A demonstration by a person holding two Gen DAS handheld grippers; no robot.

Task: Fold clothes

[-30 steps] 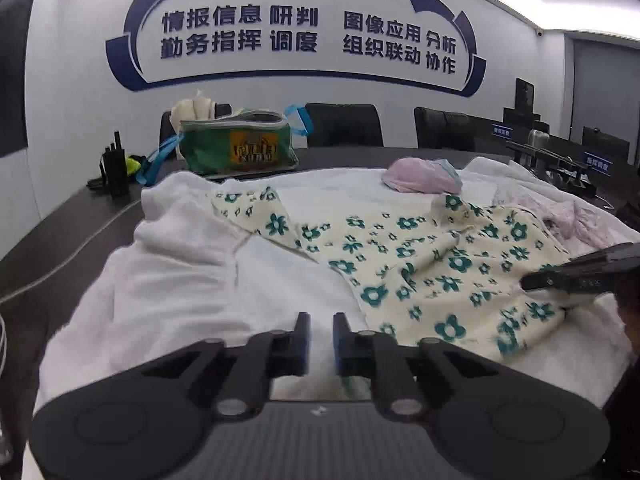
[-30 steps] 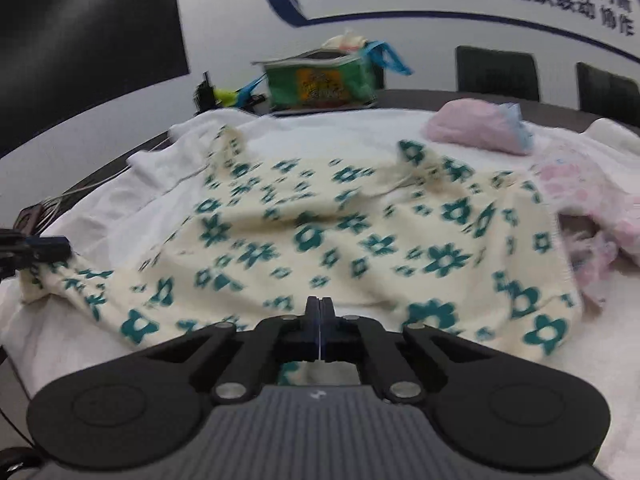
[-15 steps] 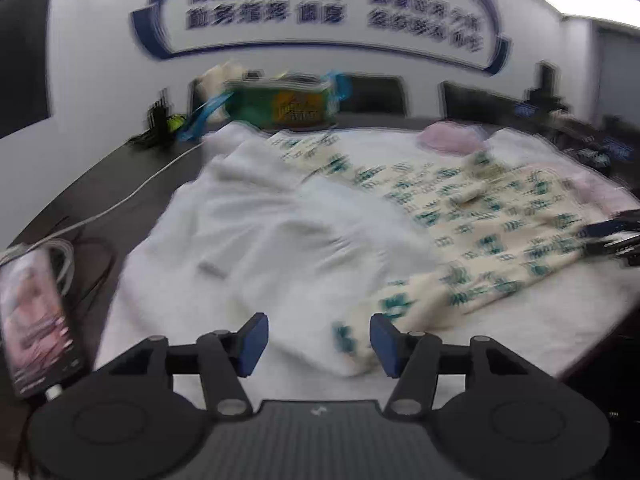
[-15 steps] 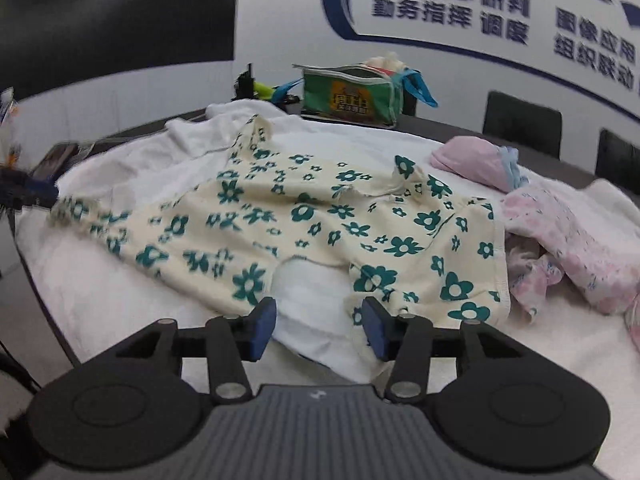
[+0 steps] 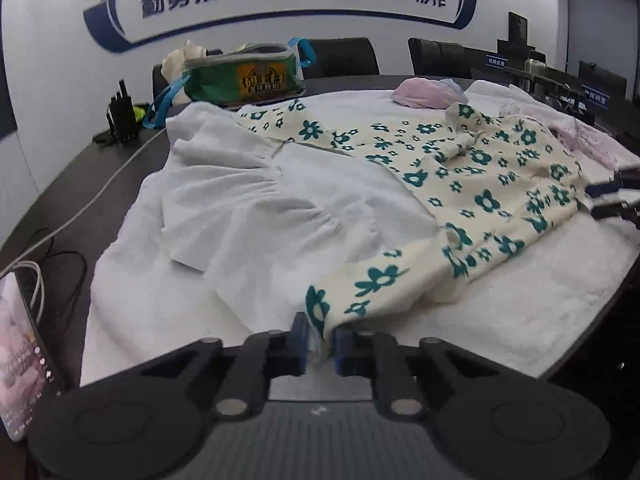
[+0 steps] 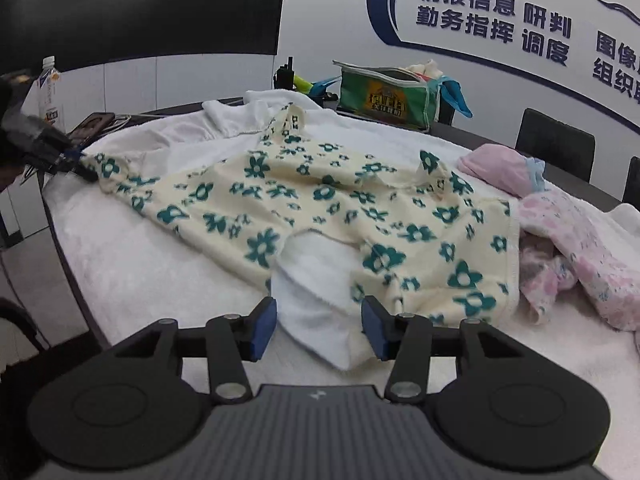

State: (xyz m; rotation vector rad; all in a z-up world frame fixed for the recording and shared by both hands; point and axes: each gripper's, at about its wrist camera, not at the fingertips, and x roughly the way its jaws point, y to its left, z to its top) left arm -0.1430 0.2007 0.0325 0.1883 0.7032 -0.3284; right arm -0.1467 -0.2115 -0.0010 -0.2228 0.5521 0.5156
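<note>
The flowered garment [image 5: 480, 184] is lying spread across the white towel [image 5: 248, 200] that is covering the dark table [image 5: 80, 184], cream with teal flowers, one leg end reaching toward me on each side. My left gripper [image 5: 320, 344] is now clamping the near leg end of that garment; half a second ago its jaws were standing wide apart with the cloth lying loose ahead of them, and they have just been closing onto it. The cloth is bunching up between the blue pads [image 5: 299, 338].

In the right wrist view, my right gripper [image 6: 318, 330] is standing with its jaws apart at the garment's other leg, a fold of white towel and the hem sitting between the pads without being pressed. A second ago these jaws were fully together; they have been opening since, and the gap is matching what it was half a second ago. I am seeing the garment from lower and closer than before, and my left gripper [image 6: 60, 156] is showing at the garment's far left end.

Just right of the garment a pink garment [image 6: 580, 256] is lying crumpled, touching its side hem. Beyond the garment a pink cap [image 6: 500, 168] is sitting on the towel, and farther back a green bag [image 5: 244, 76] is standing on the table. Left of the towel, a phone [image 5: 20, 360] is lying at the table edge.
</note>
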